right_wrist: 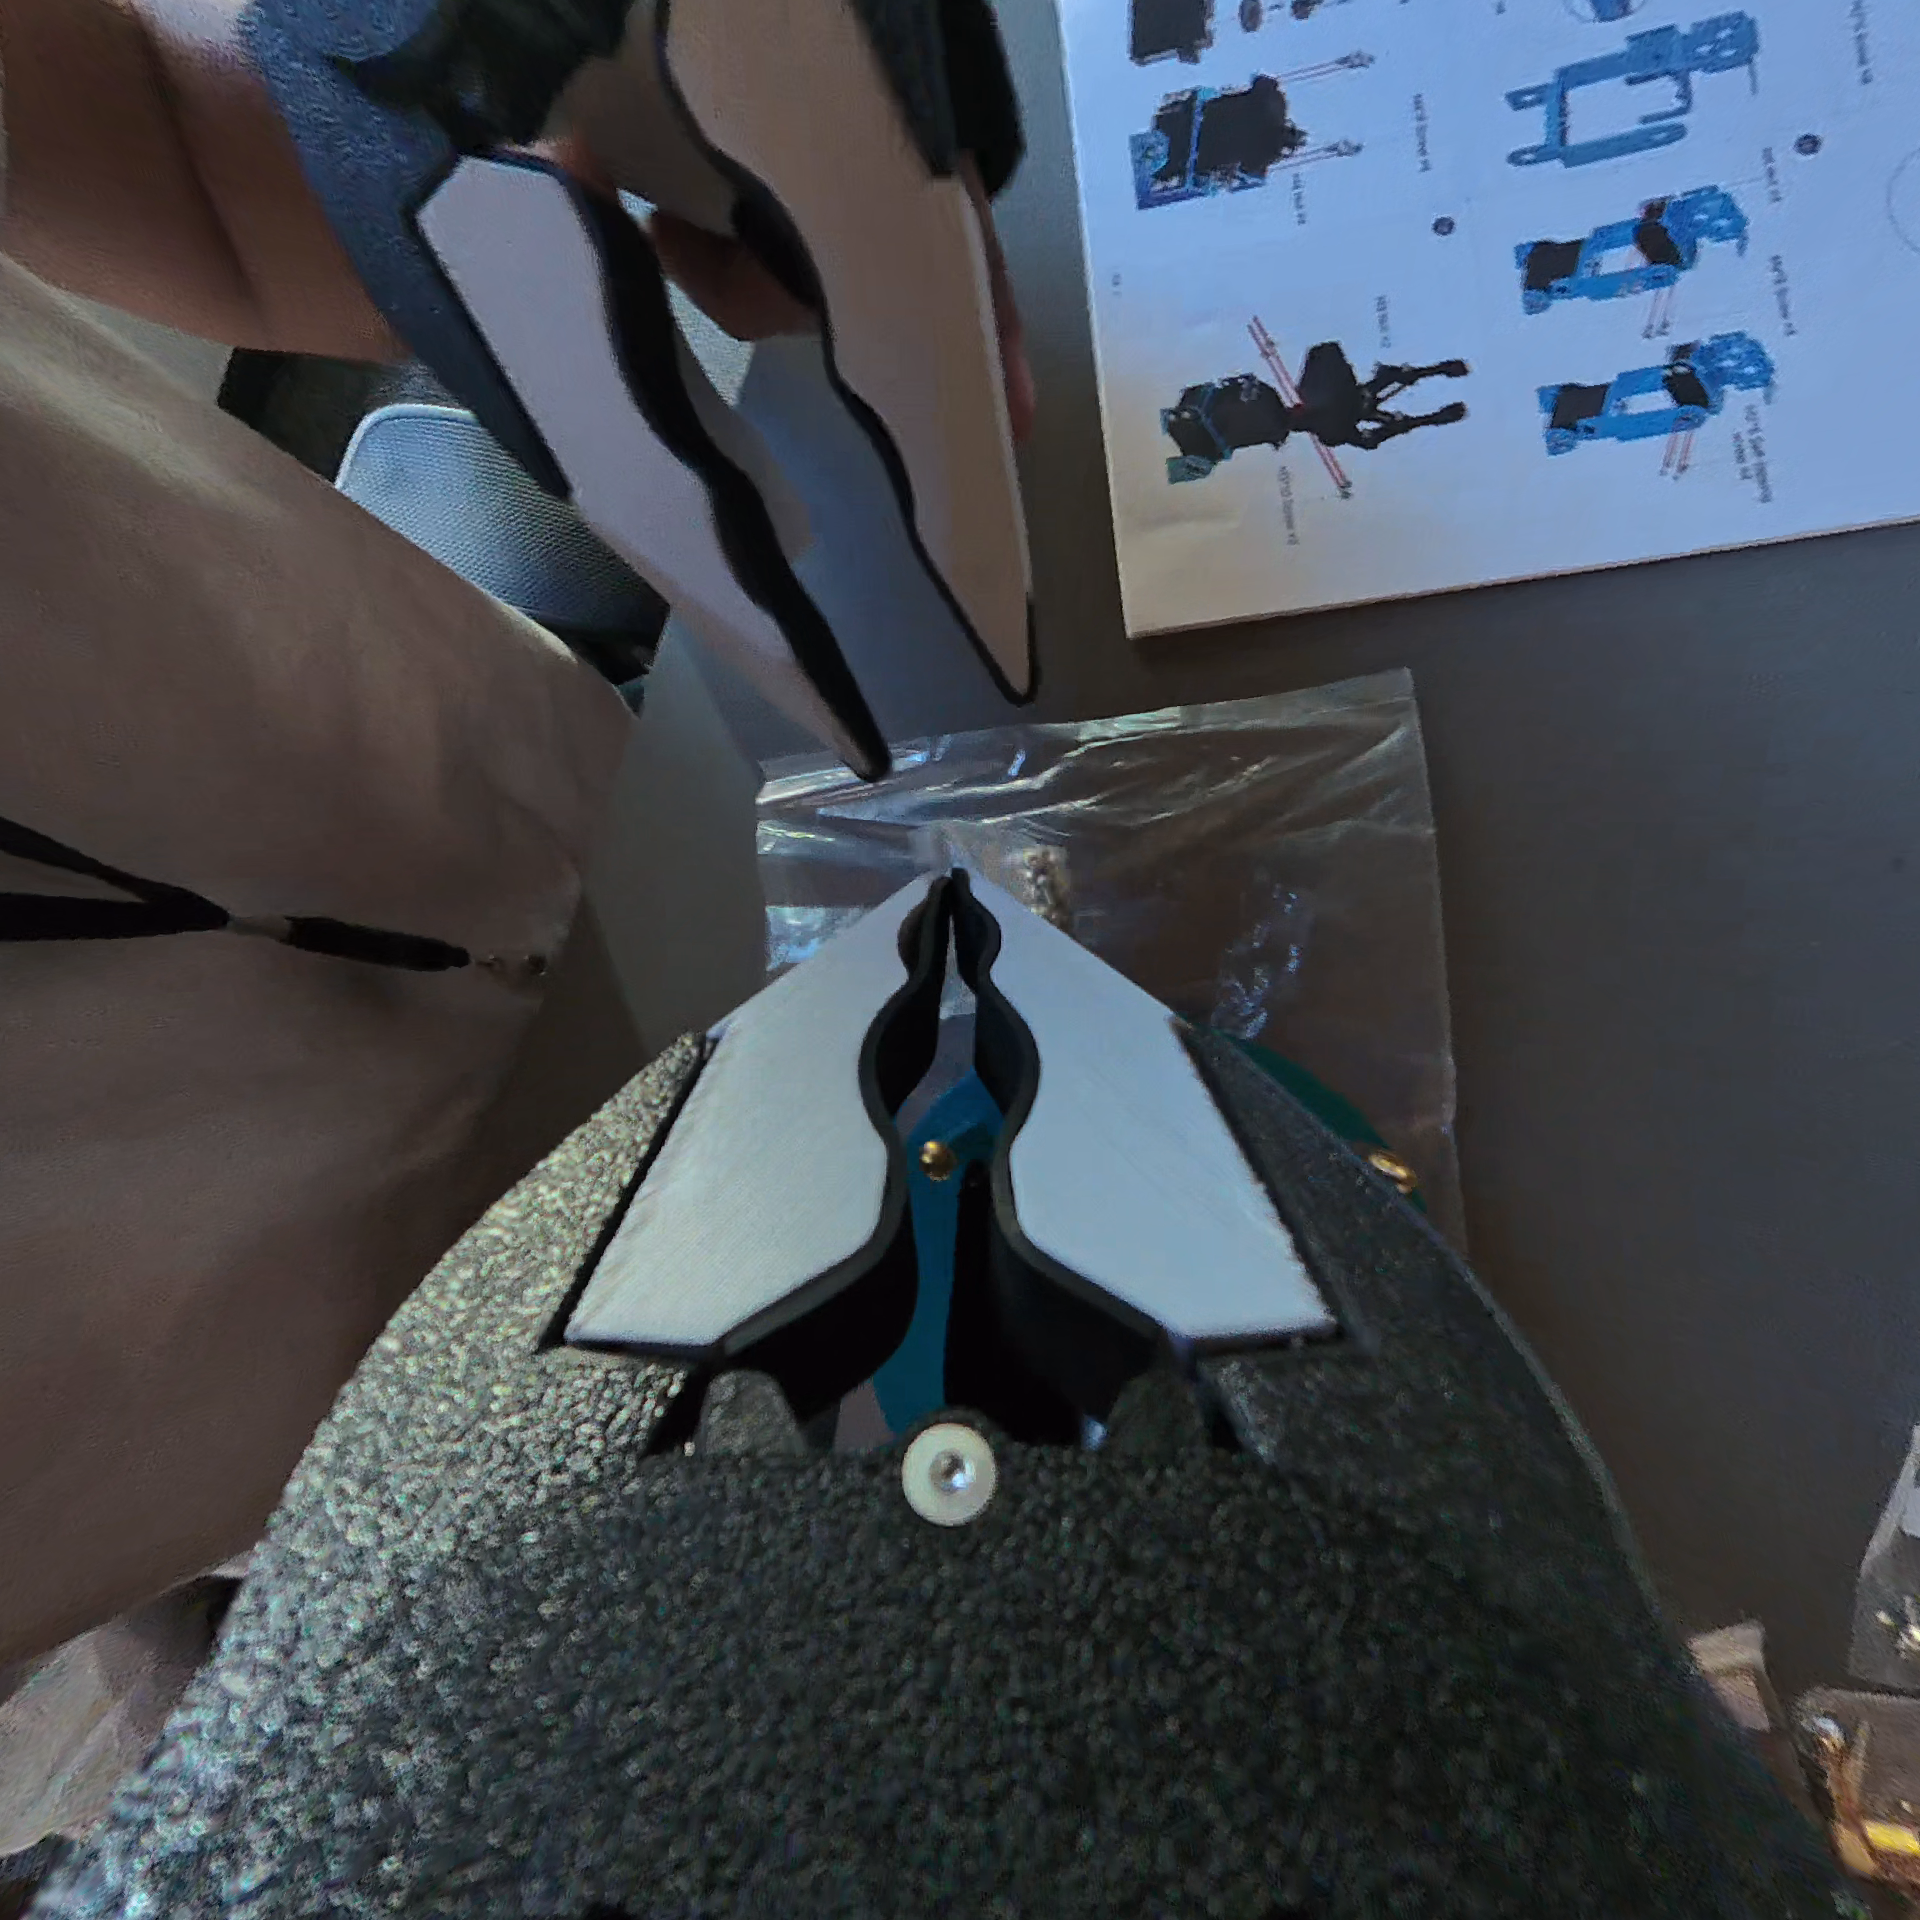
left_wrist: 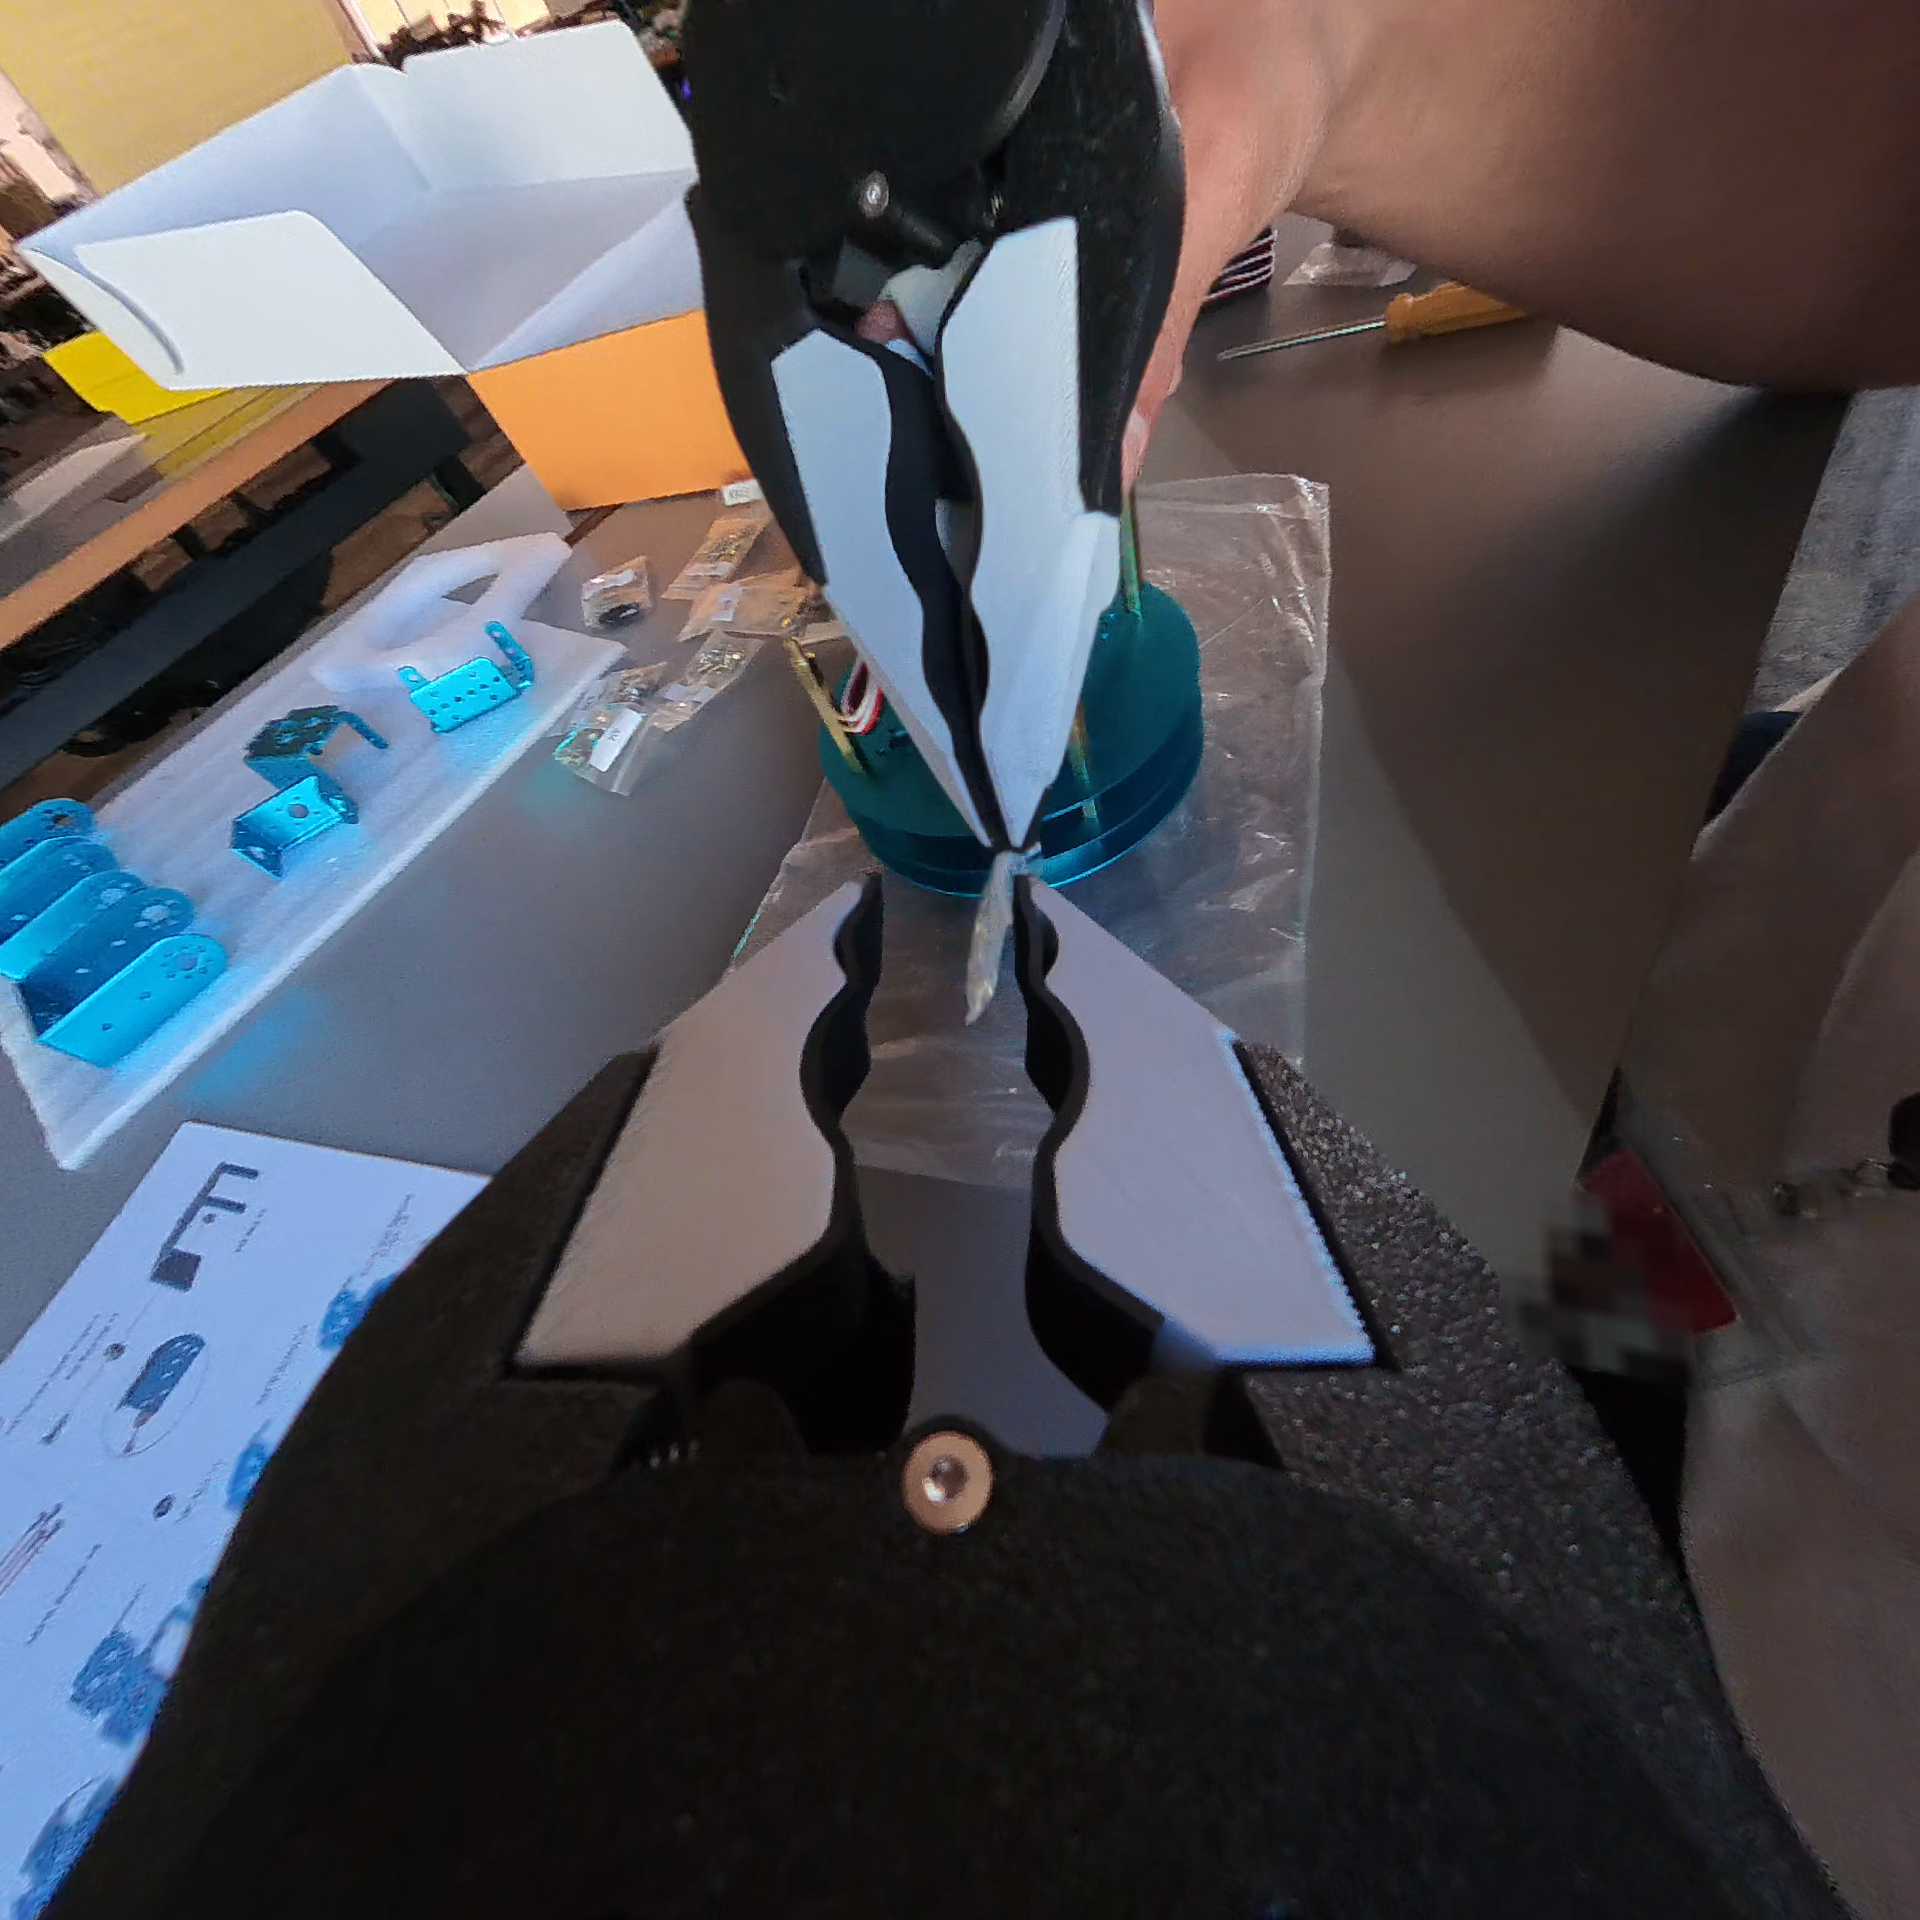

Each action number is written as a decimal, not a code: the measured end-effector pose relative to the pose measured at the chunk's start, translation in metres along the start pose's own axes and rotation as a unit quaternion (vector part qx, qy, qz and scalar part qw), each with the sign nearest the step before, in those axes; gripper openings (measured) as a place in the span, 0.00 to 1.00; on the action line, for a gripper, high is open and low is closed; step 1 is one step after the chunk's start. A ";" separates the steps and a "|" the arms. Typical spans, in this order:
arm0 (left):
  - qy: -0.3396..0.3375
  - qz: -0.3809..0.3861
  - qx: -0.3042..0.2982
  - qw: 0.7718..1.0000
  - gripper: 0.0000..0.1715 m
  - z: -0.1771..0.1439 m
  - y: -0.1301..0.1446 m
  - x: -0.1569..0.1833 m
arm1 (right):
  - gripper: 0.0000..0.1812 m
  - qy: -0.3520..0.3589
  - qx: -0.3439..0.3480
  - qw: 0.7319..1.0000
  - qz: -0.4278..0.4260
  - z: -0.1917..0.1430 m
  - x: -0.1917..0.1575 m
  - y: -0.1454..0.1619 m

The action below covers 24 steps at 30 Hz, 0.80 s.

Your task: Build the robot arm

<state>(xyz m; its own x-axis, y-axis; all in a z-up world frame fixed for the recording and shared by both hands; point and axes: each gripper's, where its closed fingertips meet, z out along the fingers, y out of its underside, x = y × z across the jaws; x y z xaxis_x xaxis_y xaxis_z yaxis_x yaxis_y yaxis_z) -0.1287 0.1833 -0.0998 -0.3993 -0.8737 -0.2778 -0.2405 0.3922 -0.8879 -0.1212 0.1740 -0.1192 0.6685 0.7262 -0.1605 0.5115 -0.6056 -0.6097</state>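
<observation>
A lot is hidden here. The teal round base (left_wrist: 1127,748) is mostly covered by the right gripper (left_wrist: 1006,844) in the left wrist view, and in the right wrist view only slivers of teal with brass screws are seen behind the fingers. What's inside the small clear packet (left_wrist: 985,940) can't be made out – it's blurred.

That packet is pinched at its top end by the right gripper, whose fingertips are pressed together on it. It hangs down from the tips, long axis roughly vertical, lower end loose between the left gripper's (left_wrist: 948,902) tips. The left gripper is held apart – a clear gap is seen between its fingers, and whether the packet is touched by one of them can't be told.

Underneath, a larger clear plastic bag (right_wrist: 1226,831) is spread flat on the grey table (left_wrist: 1455,540), with the teal base sitting on it. Off to the side, blue metal brackets (left_wrist: 114,945) are laid out on a white foam sheet (left_wrist: 343,862), small hardware bags (left_wrist: 665,665) are scattered near an open box (left_wrist: 613,416), and a printed instruction sheet (right_wrist: 1507,312) lies close by. A yellow-handled screwdriver (left_wrist: 1444,317) is seen farther back.
</observation>
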 end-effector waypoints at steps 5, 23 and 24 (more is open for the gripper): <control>0.043 0.008 -0.017 0.999 0.08 0.016 0.011 0.022 | 0.00 -0.029 -0.014 0.999 -0.004 0.008 -0.013 0.003; 0.009 0.020 -0.039 0.999 0.02 0.036 0.015 0.040 | 0.00 0.025 0.019 0.999 -0.016 -0.002 -0.022 0.005; -0.004 0.013 -0.036 0.999 0.01 0.035 0.014 0.036 | 0.00 0.029 0.030 0.999 -0.014 -0.005 -0.020 0.001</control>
<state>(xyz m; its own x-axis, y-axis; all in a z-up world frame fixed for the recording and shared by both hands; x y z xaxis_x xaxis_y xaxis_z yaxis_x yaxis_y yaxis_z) -0.1153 0.1477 -0.1354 -0.3988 -0.8652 -0.3040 -0.2929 0.4343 -0.8518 -0.1312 0.1574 -0.1134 0.6853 0.7214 -0.0994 0.4983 -0.5641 -0.6584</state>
